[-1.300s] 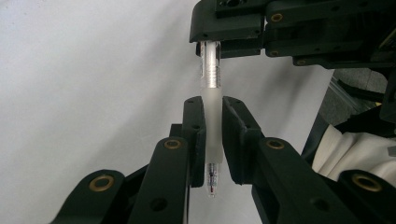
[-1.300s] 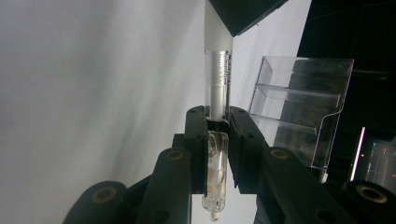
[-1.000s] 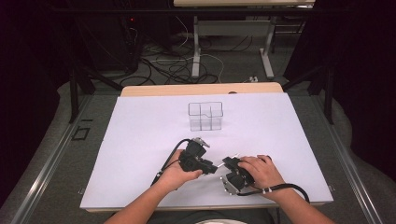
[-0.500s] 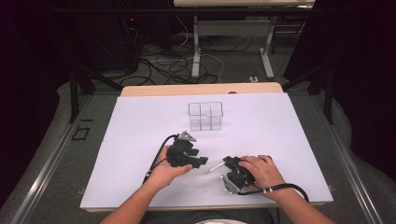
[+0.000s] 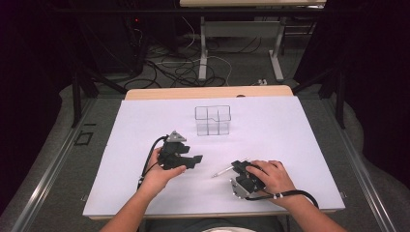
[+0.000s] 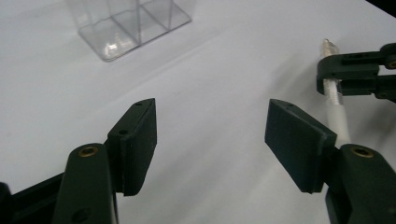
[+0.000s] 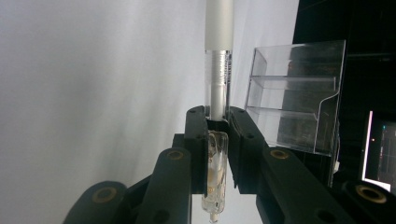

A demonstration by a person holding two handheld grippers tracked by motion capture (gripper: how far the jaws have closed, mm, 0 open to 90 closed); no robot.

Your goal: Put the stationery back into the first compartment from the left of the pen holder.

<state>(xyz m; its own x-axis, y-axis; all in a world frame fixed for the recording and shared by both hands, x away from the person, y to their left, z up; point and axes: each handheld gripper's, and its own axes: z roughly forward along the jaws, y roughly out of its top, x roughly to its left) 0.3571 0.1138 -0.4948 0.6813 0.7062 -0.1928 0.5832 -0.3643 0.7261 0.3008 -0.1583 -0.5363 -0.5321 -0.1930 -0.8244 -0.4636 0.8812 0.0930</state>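
A pen with a clear barrel and a white frosted end (image 7: 218,56) is pinched in my right gripper (image 7: 216,114), which is shut on it. In the high view the right gripper (image 5: 237,167) lies low at the front right of the white table, and the pen (image 5: 220,171) pokes out to the left. My left gripper (image 5: 196,159) hovers a short way left of the pen tip. Its jaws have just been opening and hold nothing. From the left gripper view, the left gripper (image 6: 210,119) stands open over bare table, with the pen (image 6: 337,112) off to the right.
A clear acrylic organiser (image 5: 212,121) with compartments stands upright at the middle back of the white table sheet (image 5: 290,130). It shows too in the left gripper view (image 6: 130,23) and the right gripper view (image 7: 294,102). Cables trail from both grippers toward the front edge.
The left gripper has drawn away to the left from the right gripper and the pen, and its jaws have spread wider. The right hand has stayed put.
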